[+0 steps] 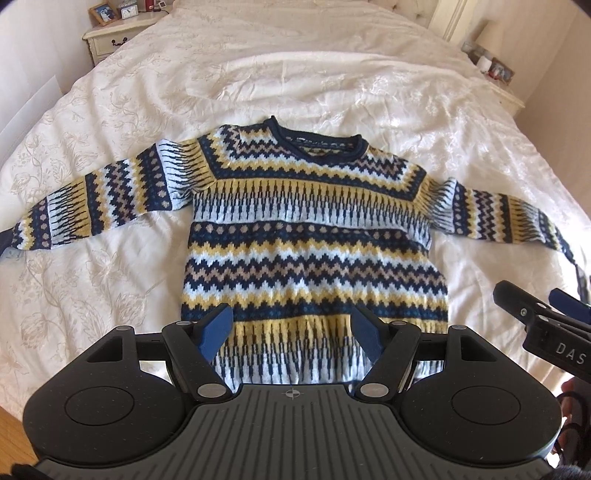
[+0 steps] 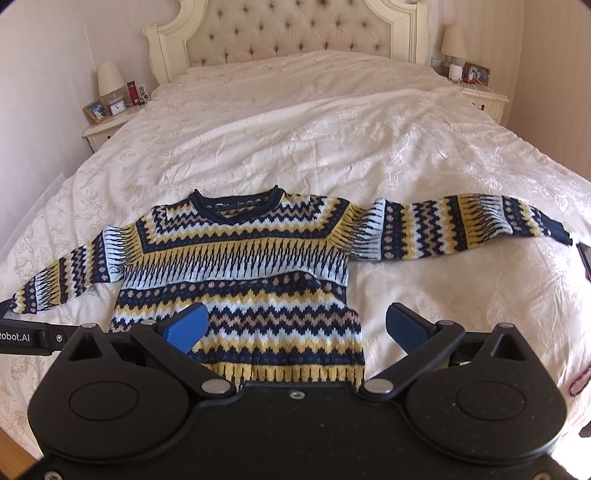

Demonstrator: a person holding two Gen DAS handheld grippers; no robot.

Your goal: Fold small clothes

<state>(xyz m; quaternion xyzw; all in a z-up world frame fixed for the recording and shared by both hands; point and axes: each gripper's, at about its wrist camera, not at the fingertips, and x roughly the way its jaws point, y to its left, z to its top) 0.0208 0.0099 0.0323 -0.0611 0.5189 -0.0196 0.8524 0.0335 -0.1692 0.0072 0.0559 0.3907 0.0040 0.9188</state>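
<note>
Both claws, left claw [image 1: 291, 332] and right claw [image 2: 295, 328], spread above sweater [image 1: 314, 236] hem.

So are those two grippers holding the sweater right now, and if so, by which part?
Nothing is held. The left gripper and right gripper both hover open above the sweater, which lies flat on the bed with sleeves spread.

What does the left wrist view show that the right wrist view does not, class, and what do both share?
Only the left wrist view shows the right gripper from outside, at its right edge, and the sweater's hem. Only the right wrist view shows the tufted headboard, two lamps and the right sleeve's cuff. Both show the sweater spread flat, sleeves out, on the white bedspread, a photo frame on the nightstand, and open blue fingers holding nothing.
</note>
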